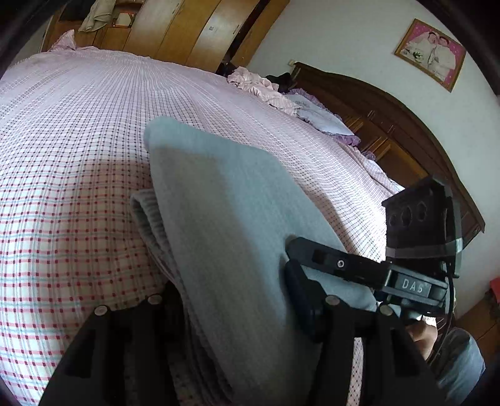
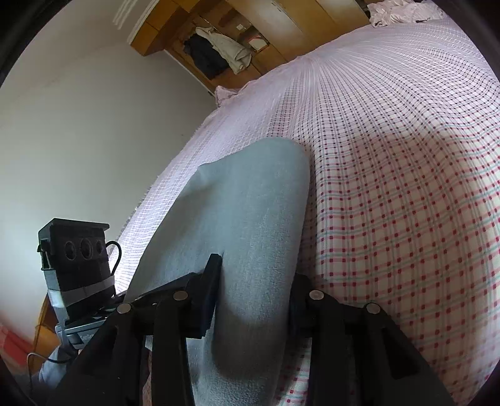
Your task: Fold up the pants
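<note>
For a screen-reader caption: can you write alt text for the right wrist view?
The right gripper grips a fold of light blue-grey pants above a checked pink bedspread. The left gripper's black body shows at lower left; a wooden wardrobe stands beyond the bed.

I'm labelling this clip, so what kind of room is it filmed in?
Most likely a home bedroom: a bed with a checked sheet, a carved wooden headboard, pillows and wooden wardrobes behind.

Checked bedspread point(image 1: 78, 156) lies bare across the left and centre of the left view; crumpled clothes point(image 1: 259, 86) and pillow point(image 1: 318, 115) crowd the upper right by the headboard point(image 1: 390, 125)
</note>
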### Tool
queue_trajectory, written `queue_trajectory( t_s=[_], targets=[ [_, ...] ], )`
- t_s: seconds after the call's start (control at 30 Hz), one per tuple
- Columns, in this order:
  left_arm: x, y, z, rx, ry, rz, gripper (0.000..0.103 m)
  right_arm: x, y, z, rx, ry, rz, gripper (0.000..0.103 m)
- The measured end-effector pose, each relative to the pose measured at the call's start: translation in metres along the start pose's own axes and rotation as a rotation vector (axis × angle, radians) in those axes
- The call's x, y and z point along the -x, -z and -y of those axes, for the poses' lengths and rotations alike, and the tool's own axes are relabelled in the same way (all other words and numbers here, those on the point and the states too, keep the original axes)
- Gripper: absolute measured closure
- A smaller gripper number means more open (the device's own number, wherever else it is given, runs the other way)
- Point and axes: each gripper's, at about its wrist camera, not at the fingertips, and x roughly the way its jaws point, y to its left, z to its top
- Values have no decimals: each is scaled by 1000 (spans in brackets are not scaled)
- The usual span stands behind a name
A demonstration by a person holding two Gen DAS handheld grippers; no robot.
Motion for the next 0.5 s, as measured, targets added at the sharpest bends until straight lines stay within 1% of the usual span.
queue_trajectory(
  t_s=[0.07, 0.23, 0.27, 0.3, 0.33, 0.37, 0.4, 0.43, 0.47, 0.5],
  targets=[
    [4, 4, -3, 5, 8, -2, 44, 7, 1, 10, 0, -1, 1, 76],
    [12, 1, -12, 16, 21, -9, 43, 9, 0, 8, -1, 8, -7, 75],
    [14, -1, -13, 23, 21, -22, 41, 8, -4, 1, -1, 18, -12, 75],
    [15, -3, -13, 29, 24, -40, 35, 6, -7, -10, 8, 44, -25, 73],
    [17, -5, -13, 34, 22, -56, 33, 5, -9, -17, 23, 77, -39, 70],
    [21, -7, -12, 37, 17, -60, 28, 5, -11, -25, 57, 141, -53, 67],
    [27, -9, -10, 40, 12, -51, 20, 7, -12, -34, 91, 196, -59, 59],
    [34, -11, -7, 32, 12, -37, 15, 11, -13, -43, 133, 254, -55, 55],
    [41, -12, -3, 17, 12, -21, 7, 19, -15, -56, 184, 307, -36, 52],
    [52, -13, 3, -4, -4, 17, 3, 27, -15, -66, 224, 332, -11, 47]
  ],
)
